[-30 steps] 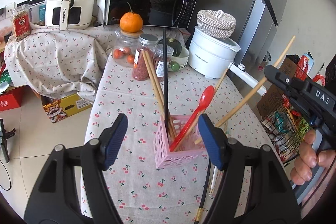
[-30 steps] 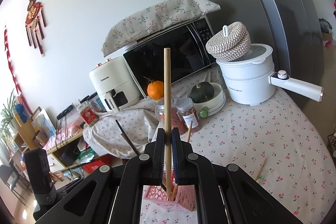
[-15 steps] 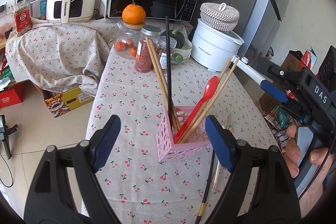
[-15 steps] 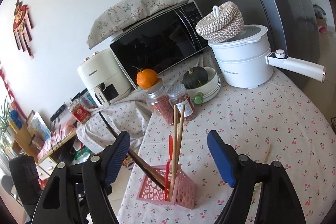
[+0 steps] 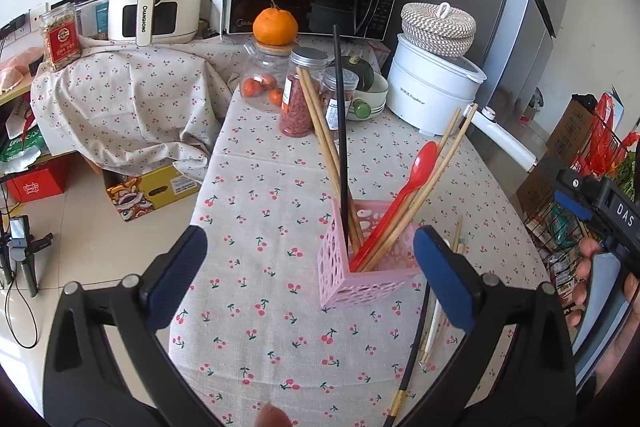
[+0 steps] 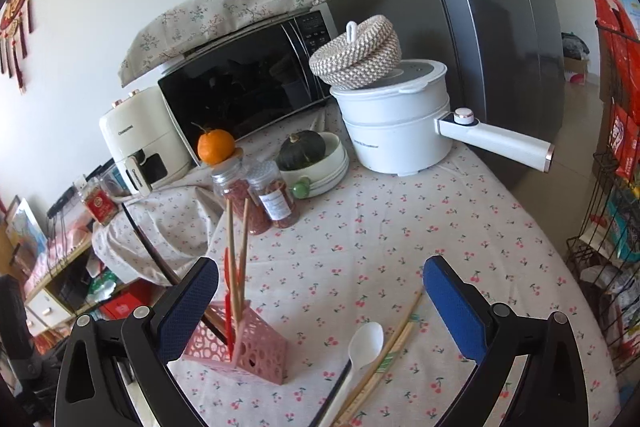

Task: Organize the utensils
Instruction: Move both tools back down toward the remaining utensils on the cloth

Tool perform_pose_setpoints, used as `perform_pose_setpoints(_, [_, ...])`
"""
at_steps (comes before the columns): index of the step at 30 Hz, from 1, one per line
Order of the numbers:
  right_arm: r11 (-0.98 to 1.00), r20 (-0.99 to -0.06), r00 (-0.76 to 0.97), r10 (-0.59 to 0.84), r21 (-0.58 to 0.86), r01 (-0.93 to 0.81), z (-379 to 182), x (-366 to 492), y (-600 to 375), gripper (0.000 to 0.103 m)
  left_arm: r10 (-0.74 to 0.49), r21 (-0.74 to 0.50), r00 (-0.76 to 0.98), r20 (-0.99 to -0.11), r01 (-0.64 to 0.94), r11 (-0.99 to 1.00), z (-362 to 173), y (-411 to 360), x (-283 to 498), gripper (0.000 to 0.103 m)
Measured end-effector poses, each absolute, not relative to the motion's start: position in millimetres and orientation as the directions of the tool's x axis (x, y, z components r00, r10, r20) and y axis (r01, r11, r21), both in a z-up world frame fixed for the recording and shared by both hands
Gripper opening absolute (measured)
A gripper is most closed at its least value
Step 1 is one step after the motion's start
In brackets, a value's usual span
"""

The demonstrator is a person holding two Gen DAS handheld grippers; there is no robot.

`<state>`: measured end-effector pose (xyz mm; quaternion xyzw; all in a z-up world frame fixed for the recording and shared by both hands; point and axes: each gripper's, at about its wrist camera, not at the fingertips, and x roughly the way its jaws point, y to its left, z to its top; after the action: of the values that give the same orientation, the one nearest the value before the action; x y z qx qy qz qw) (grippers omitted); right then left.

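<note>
- Left wrist view: left gripper [image 5: 310, 269] jaws opening, nothing between the pads; pink holder [image 5: 366, 277] at centre; red spoon [image 5: 404, 195] inside leans toward upper right.
- Right wrist view: right gripper [image 6: 320, 307] jaws opening, empty; white spoon [image 6: 354, 361] flat at lower centre, bowl pointing up-frame.

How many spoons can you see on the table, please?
2. A red spoon stands in the pink holder; a white spoon lies on the tablecloth beside loose chopsticks. Others may be hidden.

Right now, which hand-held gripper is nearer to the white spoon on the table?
Right. The right hand-held gripper, jaws opening, hangs just above the white spoon. The left hand-held gripper, jaws also opening, faces the pink basket, the spoon off beside it.
</note>
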<state>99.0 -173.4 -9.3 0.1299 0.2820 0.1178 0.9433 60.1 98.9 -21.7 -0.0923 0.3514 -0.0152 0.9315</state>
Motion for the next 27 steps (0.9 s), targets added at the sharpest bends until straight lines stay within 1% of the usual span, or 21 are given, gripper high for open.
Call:
perform_pose_setpoints(3, [0.954, -0.587, 0.769, 0.255, 0.283, -0.1, -22.1, 103.4, -183.2, 0.103, -0.108, -0.195, 0.735, -0.67, -0.034, 0.98, -25.2, 98.6, 61.9, 0.102])
perform_pose_setpoints(5, [0.958, -0.638, 0.728, 0.251, 0.273, -0.092, -31.8, 106.8, -187.5, 0.103, -0.1, -0.184, 0.726, -0.681, -0.038, 0.982, -27.5, 96.5, 62.7, 0.102])
perform_pose_setpoints(9, [0.971, -0.711, 0.668, 0.217, 0.227, -0.074, -49.9, 110.0, -190.4, 0.103, -0.08, -0.158, 0.704, -0.705, -0.046, 0.986, -32.6, 93.1, 64.2, 0.102])
perform_pose_setpoints(13, [0.984, -0.777, 0.607, 0.168, 0.164, -0.062, -68.2, 114.4, -188.0, 0.103, -0.061, -0.138, 0.655, -0.753, -0.066, 0.988, -43.4, 91.3, 67.4, 0.102])
perform_pose_setpoints(16, [0.986, -0.815, 0.558, 0.155, 0.159, -0.042, -82.1, 119.9, -189.7, 0.103, -0.071, -0.14, 0.621, -0.781, -0.063, 0.988, -51.0, 89.5, 68.3, 0.102])
perform_pose_setpoints(20, [0.988, -0.851, 0.508, 0.136, 0.153, -0.009, -99.3, 130.4, -188.2, 0.103, -0.065, -0.122, 0.611, -0.789, -0.052, 0.991, -53.3, 85.1, 66.9, 0.102])
perform_pose_setpoints(27, [0.973, -0.891, 0.408, 0.201, 0.231, 0.024, -128.9, 147.4, -178.9, 0.103, -0.076, -0.127, 0.609, -0.79, -0.04, 0.991, -54.1, 85.4, 67.3, 0.102])
